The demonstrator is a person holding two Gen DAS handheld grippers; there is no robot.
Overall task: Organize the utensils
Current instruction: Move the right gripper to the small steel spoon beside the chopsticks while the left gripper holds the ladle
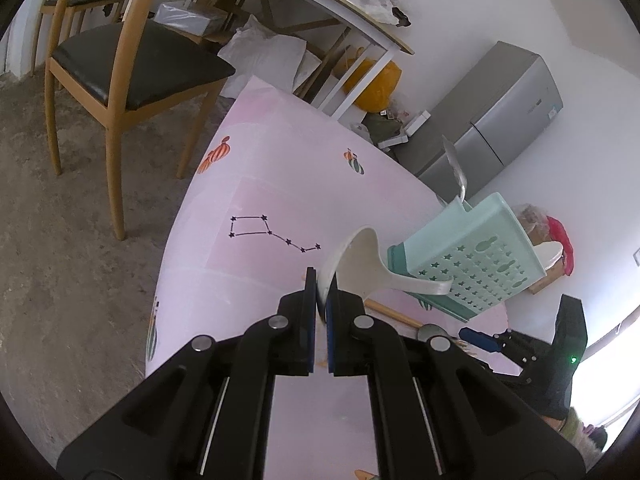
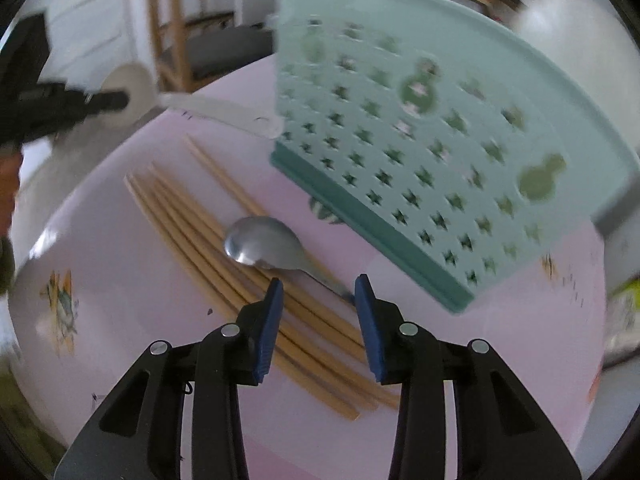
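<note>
My left gripper [image 1: 322,292] is shut on the rim of a white plastic rice spoon [image 1: 356,256], held above the pink tablecloth [image 1: 260,184]. The spoon's handle reaches to the perforated side of the mint utensil holder [image 1: 468,256]. A metal utensil [image 1: 454,160] sticks up out of the holder. In the right wrist view my right gripper [image 2: 319,284] is open, hanging over several wooden chopsticks [image 2: 240,264] and the handle of a metal spoon [image 2: 264,242]; its pads touch nothing. The mint holder [image 2: 420,140] stands just beyond, with the white spoon [image 2: 224,114] and left gripper [image 2: 100,100] at upper left.
A wooden chair [image 1: 132,68] stands on the bare floor left of the table. Behind are a cluttered white desk [image 1: 320,4], bags, and a grey fridge [image 1: 500,120]. The tablecloth's left edge [image 1: 180,232] drops off to the floor.
</note>
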